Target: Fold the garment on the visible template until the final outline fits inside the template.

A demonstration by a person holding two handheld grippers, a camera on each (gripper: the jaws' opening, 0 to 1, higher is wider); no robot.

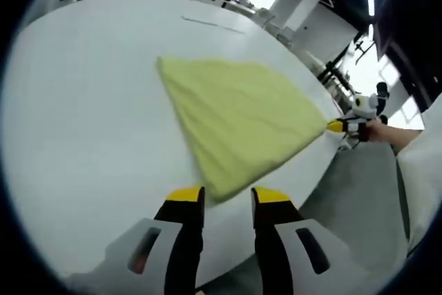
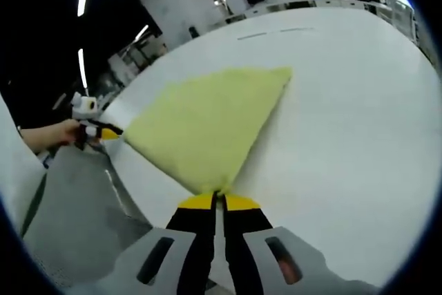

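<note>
- We see the white table (image 1: 83, 136) carrying the yellow garment (image 1: 235, 122), folded flat near the table's edge. We can make out no template outline, so fit cannot be judged.
- Our right tongs (image 2: 219, 198) are pressed together, pinching one garment corner; a hard pull could drag the cloth over the edge.
- Our left tongs (image 1: 228, 195) stand spread around the nearest corner, gripping nothing; closing late may undo the fold.
</note>
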